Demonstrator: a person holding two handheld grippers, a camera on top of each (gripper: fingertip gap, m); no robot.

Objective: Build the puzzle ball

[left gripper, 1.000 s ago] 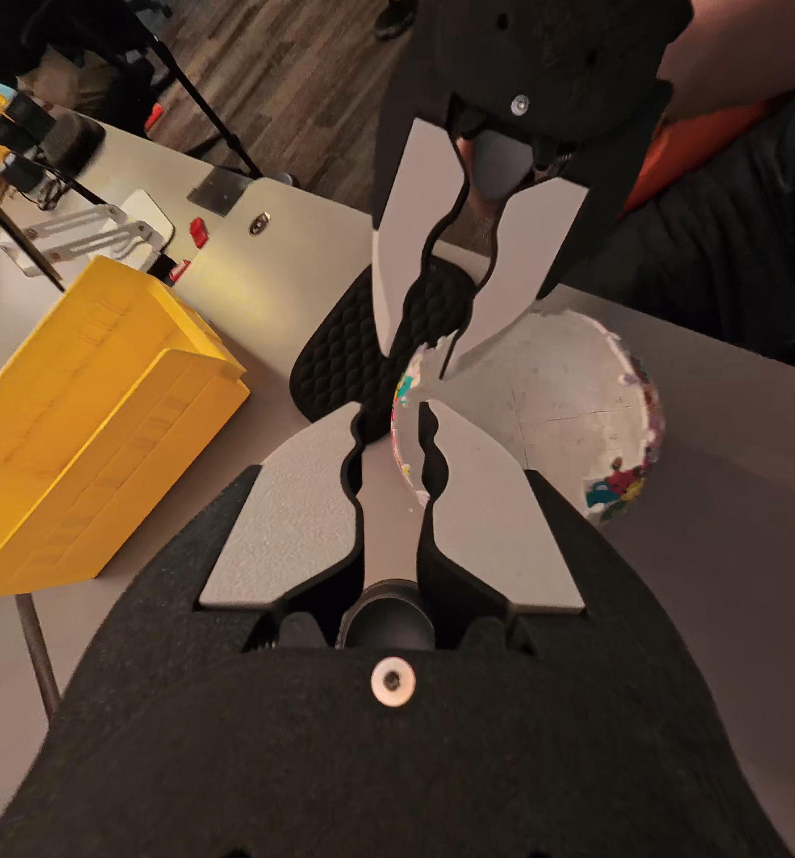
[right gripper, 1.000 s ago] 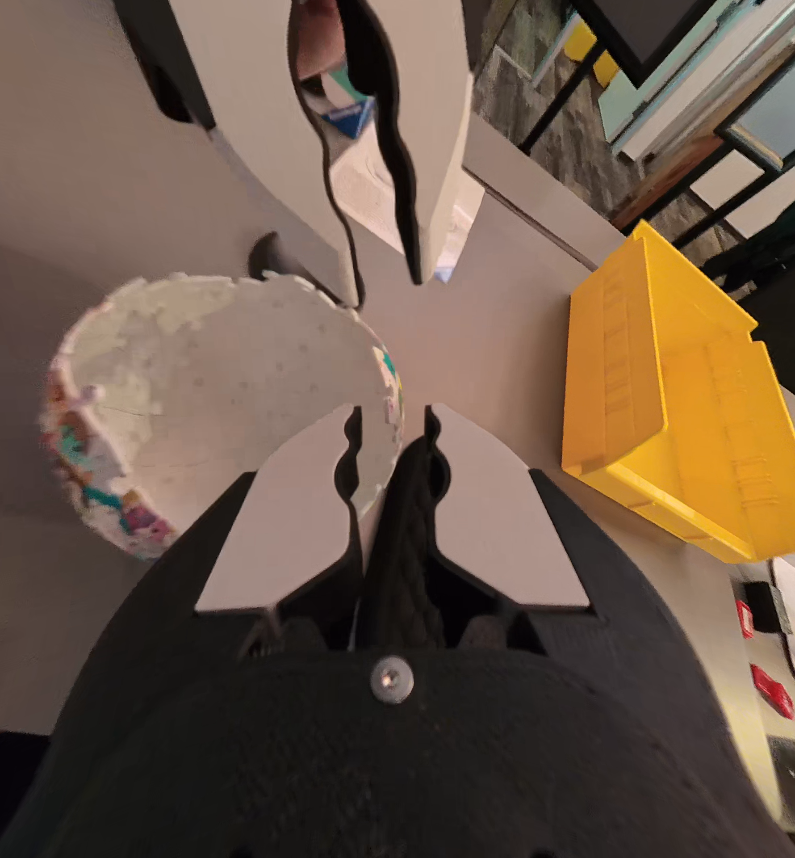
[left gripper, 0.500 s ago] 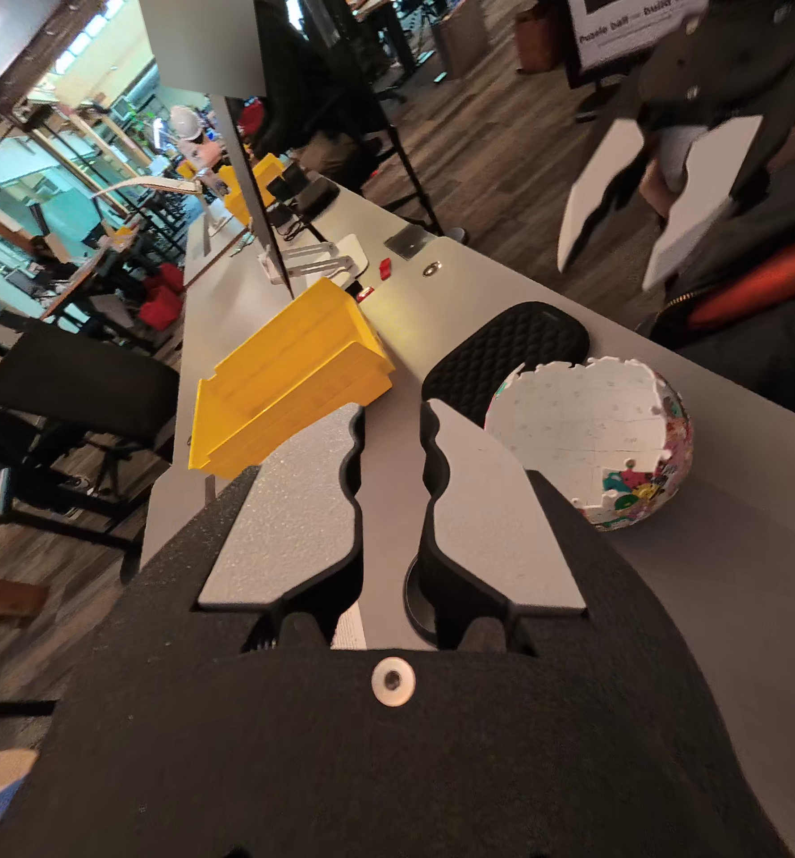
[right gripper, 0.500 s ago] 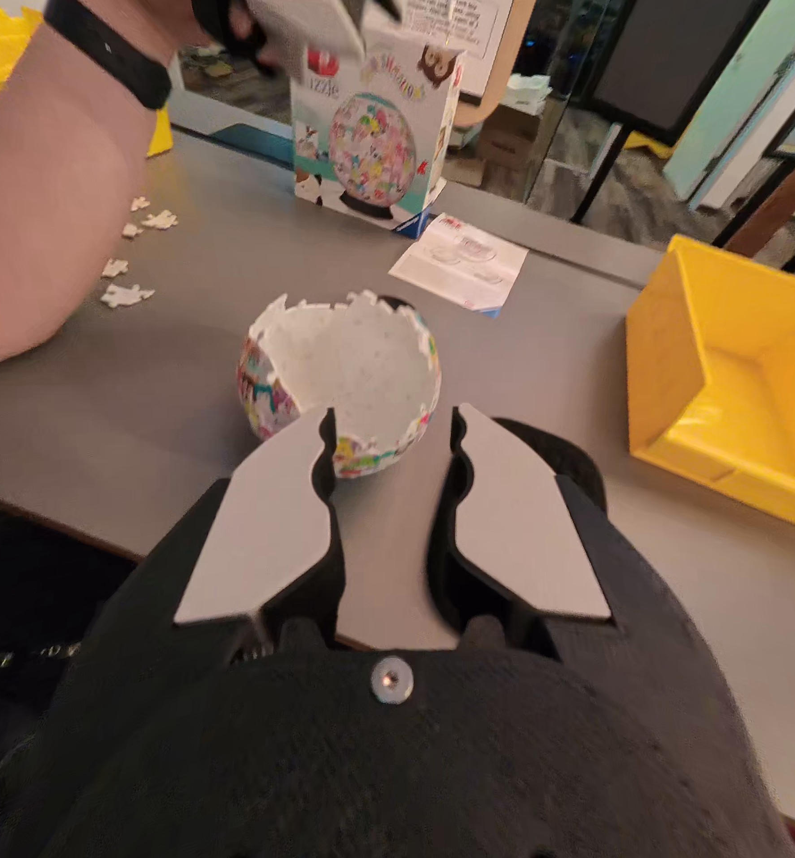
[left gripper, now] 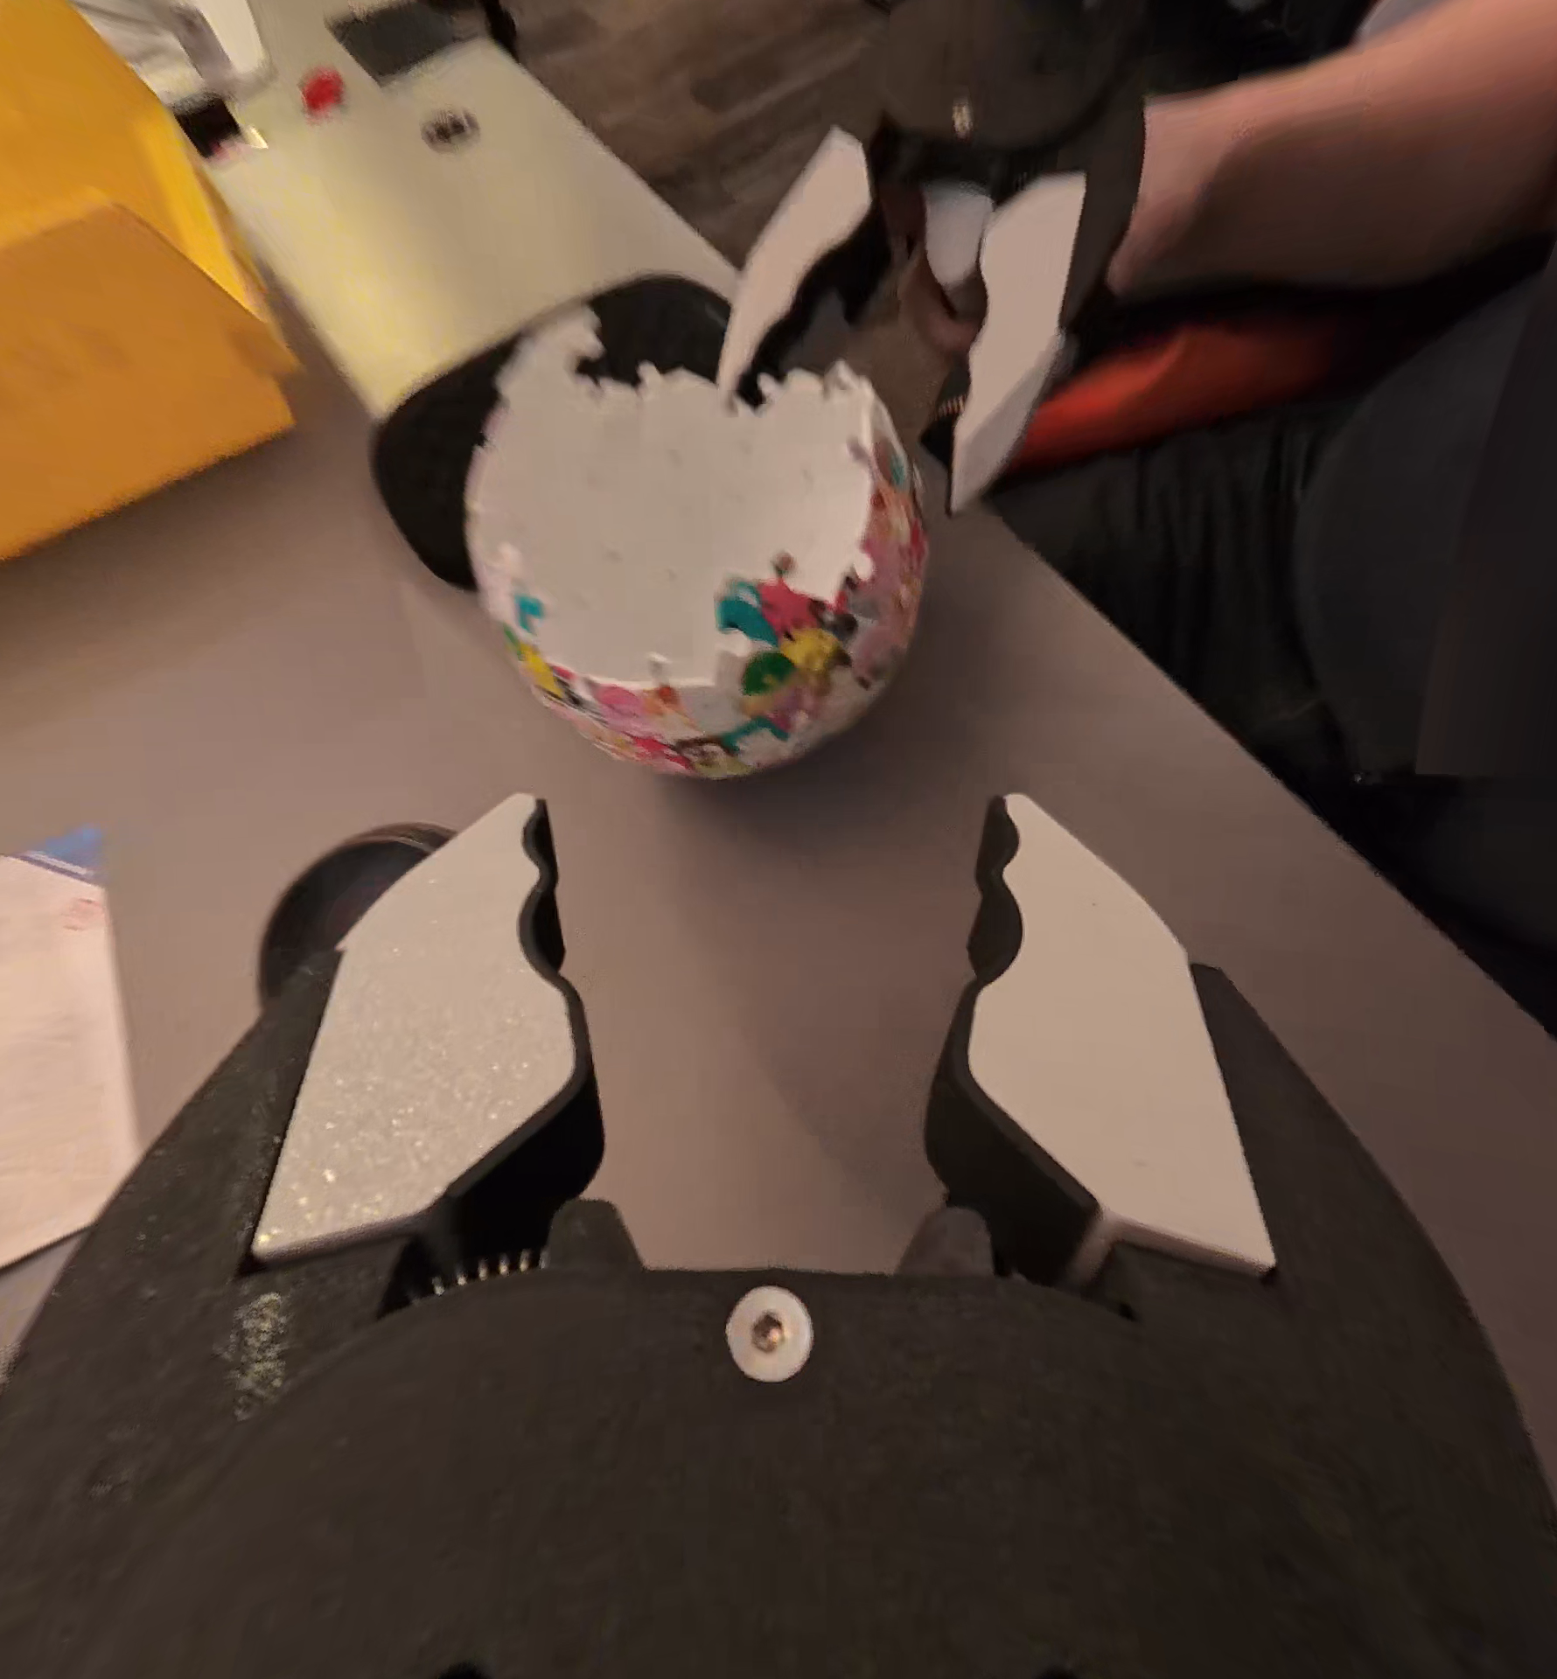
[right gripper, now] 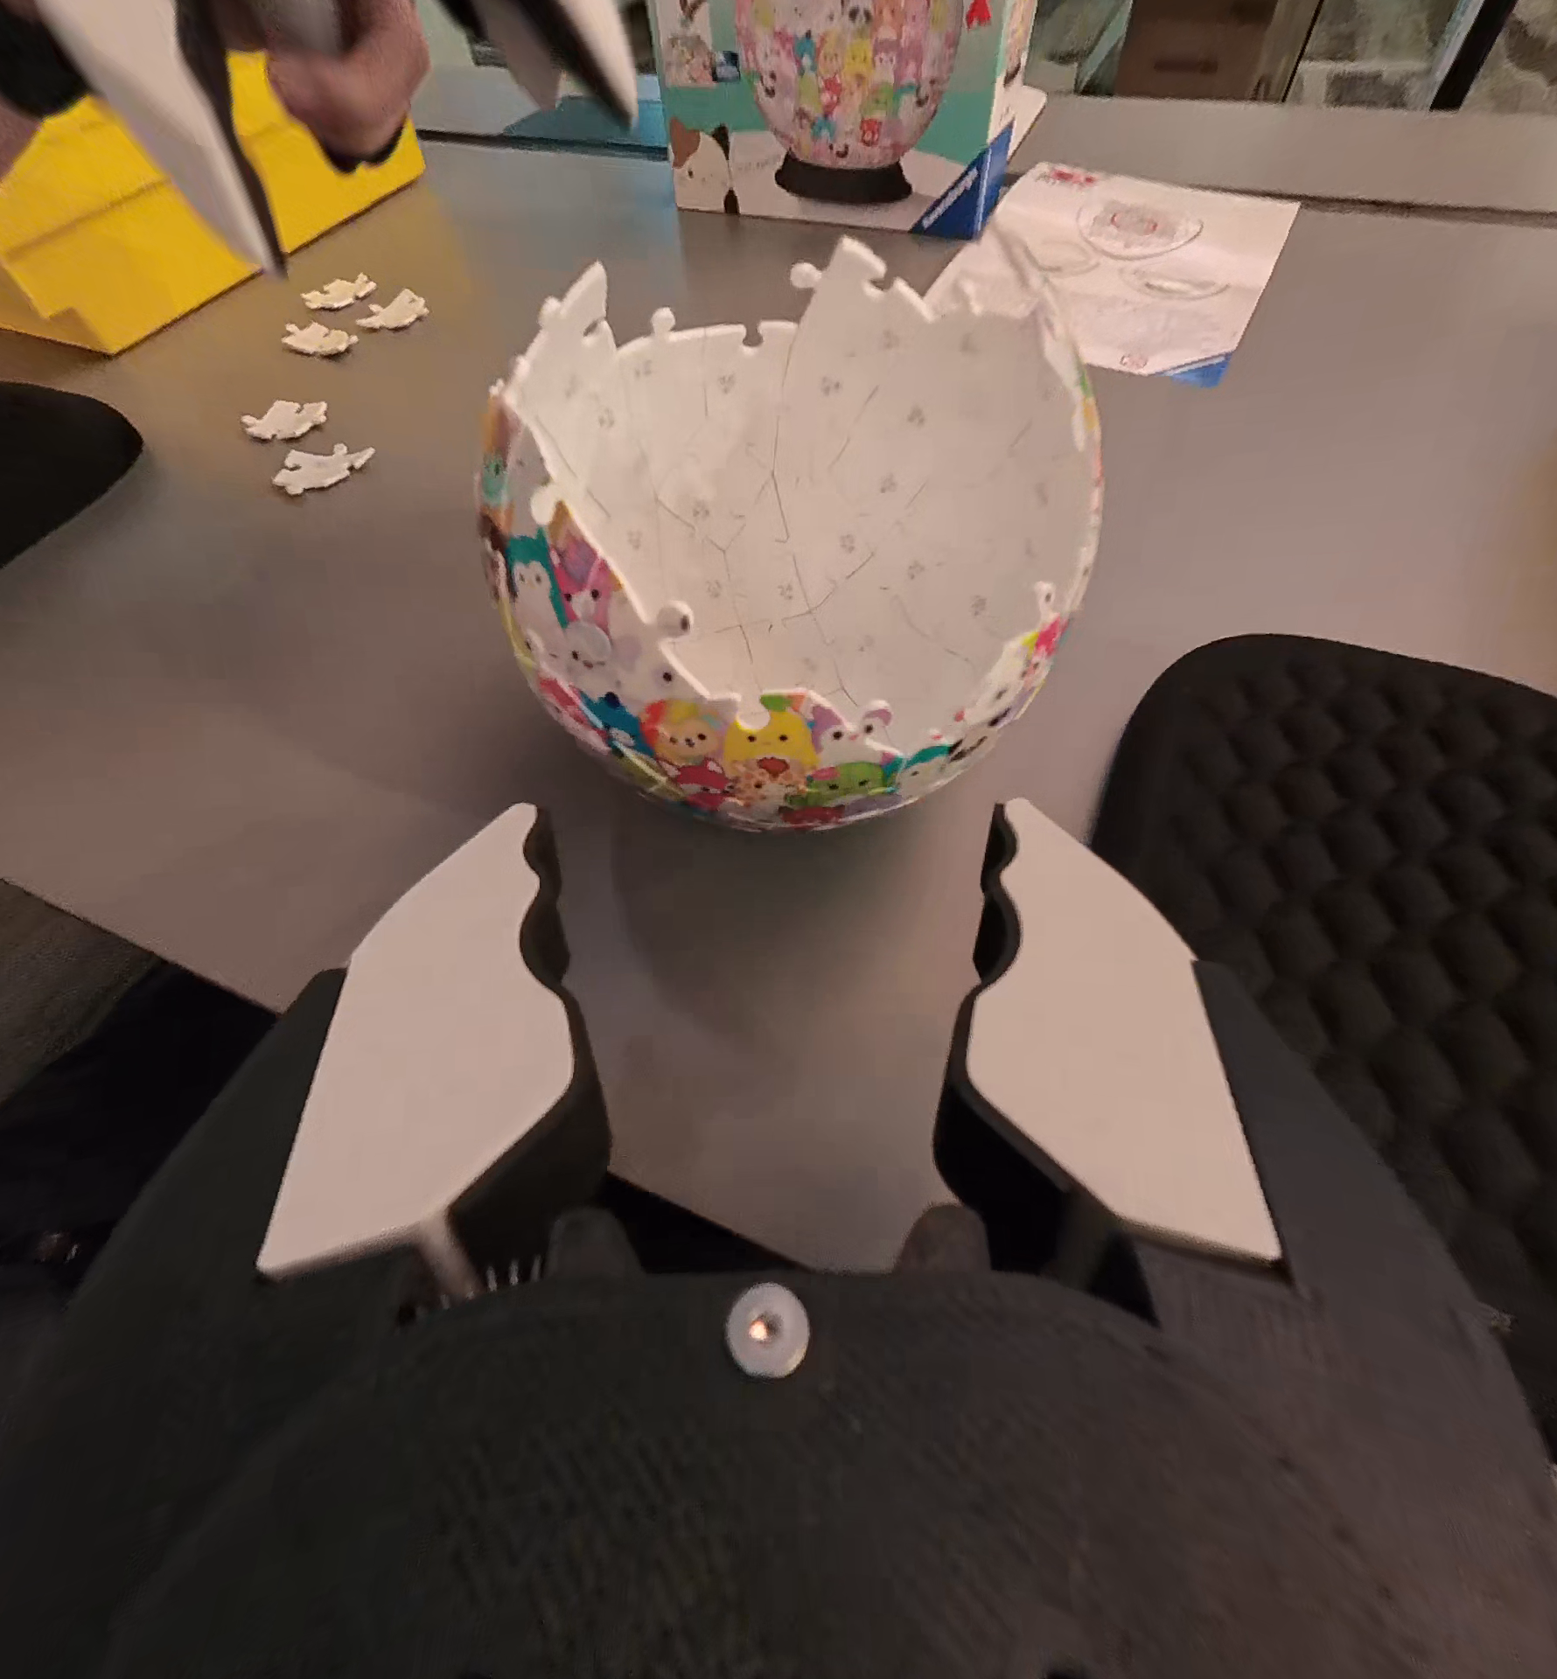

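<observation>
The left gripper (left gripper: 768, 818) has its jaws wide apart and holds nothing. The right gripper (right gripper: 768, 822) is the same, spread and empty, facing the left one.

You're in an office/lab-type workspace, not a home. Evidence: long grey bench (right gripper: 211, 654) w/ a metal cable grommet (left gripper: 448, 127) set in its top, yellow plastic parts bins (left gripper: 75, 300) on it like in a workshop, black quilted pad (right gripper: 1393, 909), wood-plank floor (left gripper: 711, 109) beyond the edge. Puzzle box (right gripper: 838, 100) and instruction sheet (right gripper: 1147, 263) sit at the far side, w/ more furniture behind.
</observation>
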